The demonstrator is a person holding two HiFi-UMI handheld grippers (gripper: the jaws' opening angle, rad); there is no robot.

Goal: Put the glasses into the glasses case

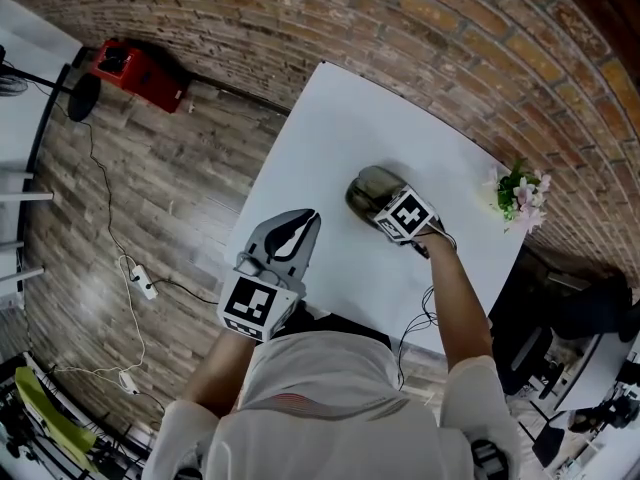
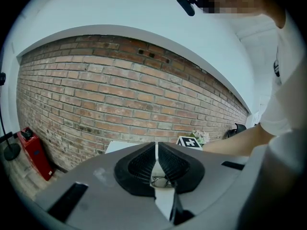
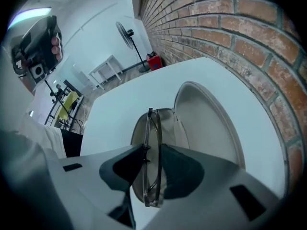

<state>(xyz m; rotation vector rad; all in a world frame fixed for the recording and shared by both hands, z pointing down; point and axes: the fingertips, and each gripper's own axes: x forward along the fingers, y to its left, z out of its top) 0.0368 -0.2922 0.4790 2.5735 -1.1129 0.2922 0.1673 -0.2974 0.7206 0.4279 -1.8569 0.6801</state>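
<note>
The right gripper [image 3: 152, 151] clamps its 2 jaws on the thin-framed folded glasses [image 3: 153, 123], just above the open grey oval glasses case [image 3: 206, 119], long axes roughly aligned. The left gripper [image 2: 157, 152], closed and empty, is farther from the case.

This looks like a robotics data-recording lab, not a home. A bare brick wall [image 1: 400, 18] and plank floor [image 1: 170, 198] frame a plain white table [image 1: 340, 138]. Loose cables [image 1: 104, 200] trail over the floor to a power strip [image 1: 145, 286]. A red box [image 1: 140, 73] sits by the wall near a stand fan [image 3: 125, 32], with a white rack [image 3: 108, 71] and stands of gear [image 3: 57, 92] further off. The person at the table works with a left gripper [image 2: 157, 150] and a right gripper [image 3: 152, 152], each carrying a cube of square markers. Flowers [image 1: 522, 194] sit at the table's edge.
</note>
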